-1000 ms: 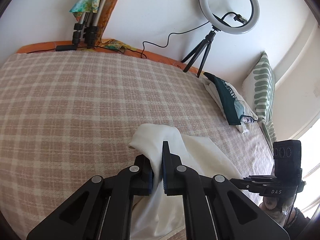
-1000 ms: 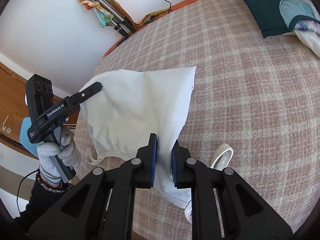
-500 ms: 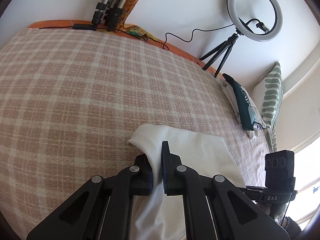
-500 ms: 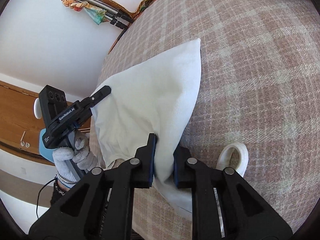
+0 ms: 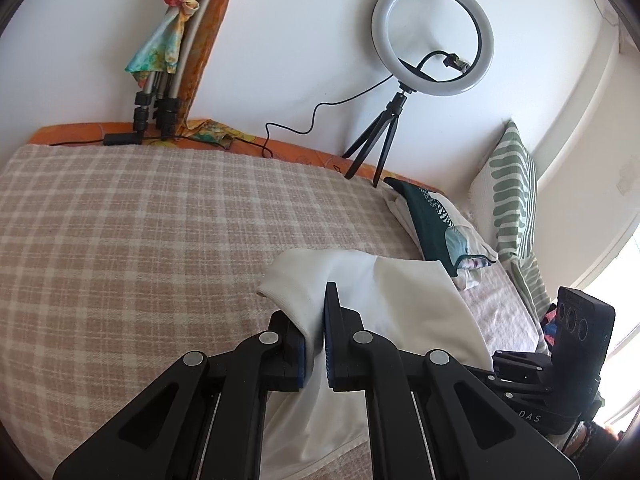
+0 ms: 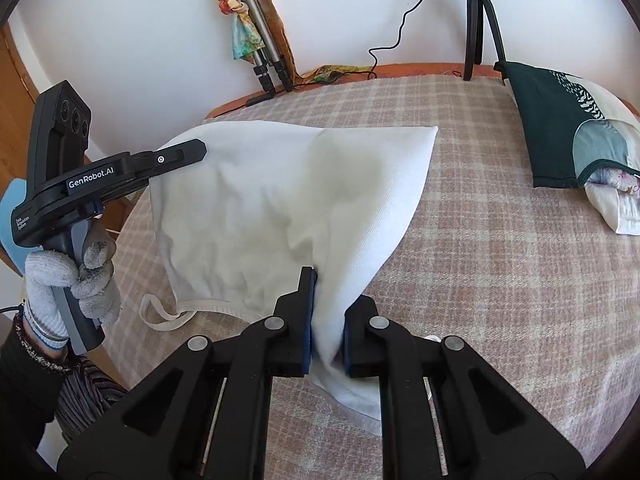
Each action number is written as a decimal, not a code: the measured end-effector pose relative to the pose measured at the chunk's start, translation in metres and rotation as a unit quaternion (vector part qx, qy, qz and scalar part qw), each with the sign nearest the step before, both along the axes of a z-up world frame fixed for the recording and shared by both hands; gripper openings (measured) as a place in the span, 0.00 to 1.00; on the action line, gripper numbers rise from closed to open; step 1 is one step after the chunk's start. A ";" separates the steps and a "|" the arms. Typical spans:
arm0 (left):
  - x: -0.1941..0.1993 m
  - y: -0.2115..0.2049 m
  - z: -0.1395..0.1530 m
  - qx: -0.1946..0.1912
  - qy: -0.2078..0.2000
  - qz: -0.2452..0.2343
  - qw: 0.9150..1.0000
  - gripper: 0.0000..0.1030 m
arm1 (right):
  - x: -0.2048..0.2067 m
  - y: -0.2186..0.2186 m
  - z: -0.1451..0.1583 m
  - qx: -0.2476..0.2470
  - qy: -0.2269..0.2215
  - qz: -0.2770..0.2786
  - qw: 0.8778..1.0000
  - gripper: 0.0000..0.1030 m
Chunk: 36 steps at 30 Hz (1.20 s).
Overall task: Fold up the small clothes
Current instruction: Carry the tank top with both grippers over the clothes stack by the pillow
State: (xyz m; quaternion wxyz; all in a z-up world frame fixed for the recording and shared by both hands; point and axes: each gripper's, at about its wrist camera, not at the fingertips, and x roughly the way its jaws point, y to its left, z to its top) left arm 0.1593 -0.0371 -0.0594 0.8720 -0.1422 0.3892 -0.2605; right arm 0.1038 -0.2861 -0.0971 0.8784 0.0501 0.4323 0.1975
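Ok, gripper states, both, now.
Left gripper: closed, pinching the white garment.
Right gripper: closed on the same white garment.

White garment's near hem behind right claw, ring light's plug perhaps unreadable

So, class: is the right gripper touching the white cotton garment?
Touching. The right wrist view shows the right gripper with its jaws shut on a bunched fold of the white cotton garment, cloth pressed against both blue pads.
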 end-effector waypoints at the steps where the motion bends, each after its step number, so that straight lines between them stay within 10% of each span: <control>1: 0.001 -0.005 0.003 -0.002 -0.003 -0.005 1.000 0.05 | 0.000 -0.005 0.004 -0.001 -0.005 -0.004 1.000 0.11; 36: 0.114 -0.293 0.058 -0.012 -0.067 -0.125 0.990 0.05 | 0.103 -0.293 0.077 -0.063 -0.070 -0.153 0.984 0.11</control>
